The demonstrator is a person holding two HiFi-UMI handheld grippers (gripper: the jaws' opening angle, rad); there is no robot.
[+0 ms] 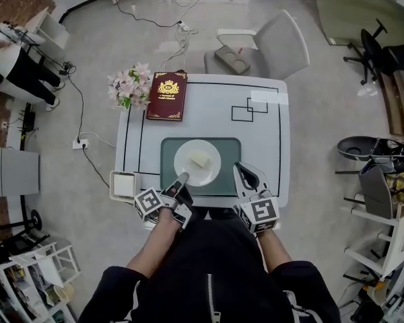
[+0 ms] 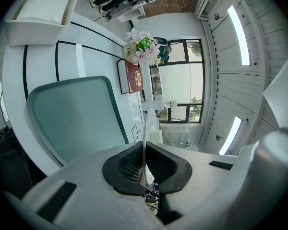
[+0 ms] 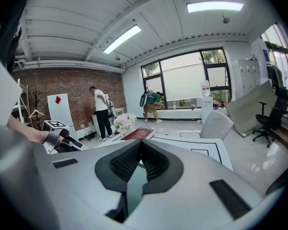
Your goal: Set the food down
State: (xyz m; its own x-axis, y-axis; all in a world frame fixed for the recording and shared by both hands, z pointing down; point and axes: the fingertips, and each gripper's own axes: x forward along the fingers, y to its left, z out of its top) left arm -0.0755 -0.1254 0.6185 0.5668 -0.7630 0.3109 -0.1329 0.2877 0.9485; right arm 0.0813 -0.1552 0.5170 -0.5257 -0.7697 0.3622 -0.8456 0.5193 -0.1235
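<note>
A white plate (image 1: 188, 171) rests on the teal placemat (image 1: 168, 150) with a pale yellow block of food (image 1: 199, 159) at its middle. My left gripper (image 1: 182, 179) is at the plate's near-left rim. In the left gripper view the thin rim (image 2: 145, 126) runs upright between the pads, and the left gripper (image 2: 144, 162) is shut on it. The food (image 2: 156, 137) shows just past the rim. My right gripper (image 1: 242, 170) lies beside the mat's right edge, apart from the plate. In the right gripper view the right gripper (image 3: 140, 150) is shut with nothing in it.
On the white table (image 1: 256, 140), a dark red book (image 1: 167, 95) and pink flowers (image 1: 130, 86) stand at the far left. A small white tray (image 1: 124, 184) sits at the near left corner. A grey chair (image 1: 269, 46) stands behind the table. People stand far back (image 3: 102, 111).
</note>
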